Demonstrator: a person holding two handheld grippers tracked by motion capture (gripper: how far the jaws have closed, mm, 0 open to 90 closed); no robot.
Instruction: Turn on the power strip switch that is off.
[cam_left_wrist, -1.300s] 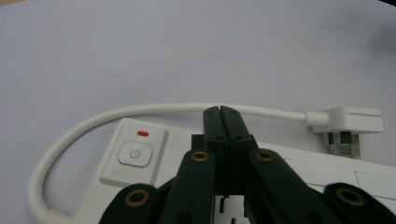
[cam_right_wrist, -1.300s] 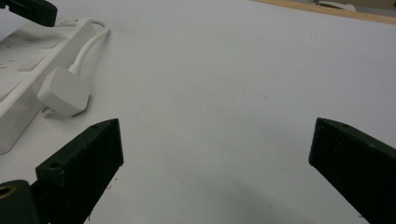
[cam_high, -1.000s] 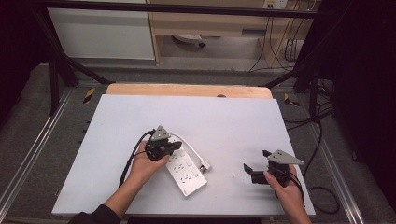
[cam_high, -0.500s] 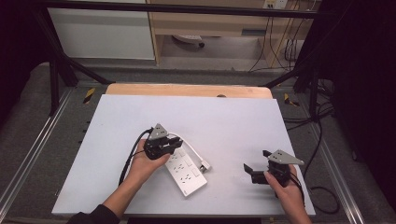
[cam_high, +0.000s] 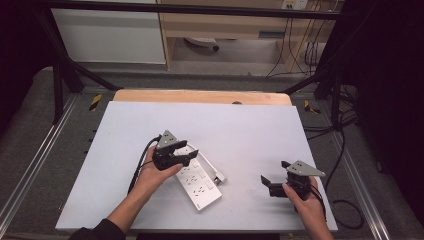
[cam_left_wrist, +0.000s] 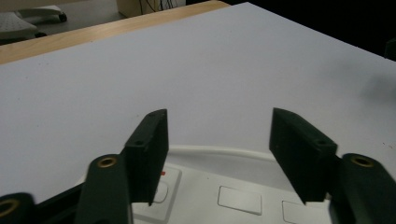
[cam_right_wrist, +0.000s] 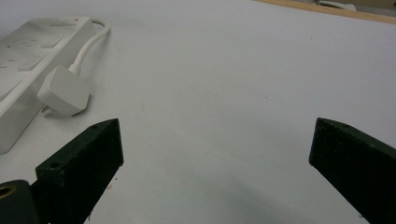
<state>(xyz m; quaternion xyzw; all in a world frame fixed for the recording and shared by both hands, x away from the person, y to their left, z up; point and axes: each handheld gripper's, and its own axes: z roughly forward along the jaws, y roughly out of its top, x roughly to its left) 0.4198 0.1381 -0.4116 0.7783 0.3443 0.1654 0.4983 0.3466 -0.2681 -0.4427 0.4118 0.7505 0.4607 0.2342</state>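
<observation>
From the high view, my left gripper (cam_high: 186, 156) hovers over the near end of the white power strip (cam_high: 199, 183). In the left gripper view its jaws have just been opening, nothing pinched between them. In the right gripper view, my right gripper (cam_right_wrist: 212, 161) stands spread, with the plug (cam_right_wrist: 64, 91) off to its left.

The left tool (cam_high: 187, 156) hangs low at mid-table, its jaws having just been opening and now apart with nothing pinched. The right tool (cam_high: 267, 184) rests near the front edge, jaws spread wide.
</observation>
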